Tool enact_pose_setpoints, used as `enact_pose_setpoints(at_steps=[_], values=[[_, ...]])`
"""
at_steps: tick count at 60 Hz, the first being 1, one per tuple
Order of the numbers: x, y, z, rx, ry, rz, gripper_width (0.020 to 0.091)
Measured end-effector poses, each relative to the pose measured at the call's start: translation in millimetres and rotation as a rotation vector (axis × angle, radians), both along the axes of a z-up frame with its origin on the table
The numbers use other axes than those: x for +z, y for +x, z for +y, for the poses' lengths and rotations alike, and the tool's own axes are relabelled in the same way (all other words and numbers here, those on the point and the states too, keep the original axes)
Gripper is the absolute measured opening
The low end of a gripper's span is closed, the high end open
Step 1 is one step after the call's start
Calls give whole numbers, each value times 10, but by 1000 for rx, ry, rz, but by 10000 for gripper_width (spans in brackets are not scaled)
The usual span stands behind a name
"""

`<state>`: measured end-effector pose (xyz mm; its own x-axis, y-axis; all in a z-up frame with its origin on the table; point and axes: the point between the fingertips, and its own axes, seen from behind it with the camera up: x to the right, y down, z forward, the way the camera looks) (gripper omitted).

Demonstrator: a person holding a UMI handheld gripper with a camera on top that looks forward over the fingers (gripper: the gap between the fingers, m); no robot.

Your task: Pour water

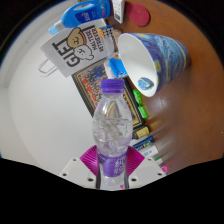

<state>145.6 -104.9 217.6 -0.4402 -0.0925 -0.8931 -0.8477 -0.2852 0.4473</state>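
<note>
A: Where do we find the water bottle (112, 120)?

B: We see the clear plastic bottle, purple cap on, upright between the two fingers of the hand-held gripper (112, 168). Both pink pads (92, 160) press its lower body, so we read the fingers as clamped on it.

A: What do we note beyond it?

B: A blue patterned paper cup (152, 57) lies tilted, its mouth facing the bottle. Past it we see a white "GIFT" mug (78, 53), a blue-and-white container (88, 13), and small colourful items (143, 108) along the white tabletop (40, 120).
</note>
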Motion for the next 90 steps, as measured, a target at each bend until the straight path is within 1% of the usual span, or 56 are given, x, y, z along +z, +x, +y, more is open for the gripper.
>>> enact_pose_setpoints(at_steps=[5,11,15,21,28,35,39,44,50,55,70,71,72,76,79,82,88,89,90], values=[[-8,-9,2,30,-7,-62,314],[-14,40,-15,72,6,-339,313],[77,167,-10,82,31,-537,314],[299,527,18,61,94,-886,315],[594,963,48,12,179,-1227,314],[620,1486,101,-44,205,-1559,313],[482,1823,167,-63,173,-1723,314],[191,2208,188,-77,131,-1894,313],[-180,2539,241,-30,67,-1992,312],[-546,2723,262,-11,27,-2002,311],[-1359,2933,251,57,-62,-1968,313],[-1352,2911,228,58,-58,-1965,319],[-1328,2930,256,29,-36,-1968,322],[-1359,2921,222,28,-35,-1982,318],[-1355,2893,220,33,-40,-2001,344],[-1362,2877,216,42,-44,-2027,394],[-1394,2867,185,76,-73,-2031,514],[-1407,2868,173,88,-83,-2026,545],[-1418,2866,159,100,-94,-2019,592]])
